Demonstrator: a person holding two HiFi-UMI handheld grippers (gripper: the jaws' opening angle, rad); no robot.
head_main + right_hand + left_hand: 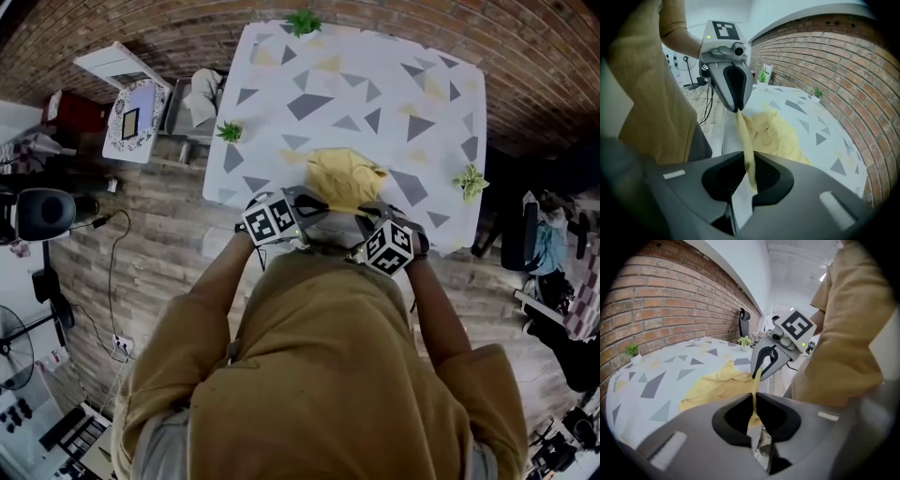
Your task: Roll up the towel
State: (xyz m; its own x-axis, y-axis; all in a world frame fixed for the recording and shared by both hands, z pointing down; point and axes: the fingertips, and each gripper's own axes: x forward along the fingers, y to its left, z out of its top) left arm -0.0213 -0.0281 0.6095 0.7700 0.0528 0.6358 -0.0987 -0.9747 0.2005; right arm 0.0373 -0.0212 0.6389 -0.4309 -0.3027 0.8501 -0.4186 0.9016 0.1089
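Note:
A yellow towel (342,176) lies crumpled at the near edge of the table (375,84), which has a white cloth with grey and yellow triangles. My left gripper (307,204) and right gripper (364,221) sit side by side at that edge, close to the person's body. In the left gripper view my left gripper (753,400) is shut on a thin edge of the towel (715,386), and the right gripper (757,373) pinches the same edge further along. In the right gripper view my right gripper (748,162) is shut on the towel (776,133); a taut strip runs up to the left gripper (737,108).
Small potted plants stand at the table's far edge (303,21), left edge (230,131) and right edge (471,180). A brick wall (656,310) runs behind the table. A white board (136,117) and clutter lie on the wooden floor at left; a chair (525,234) stands at right.

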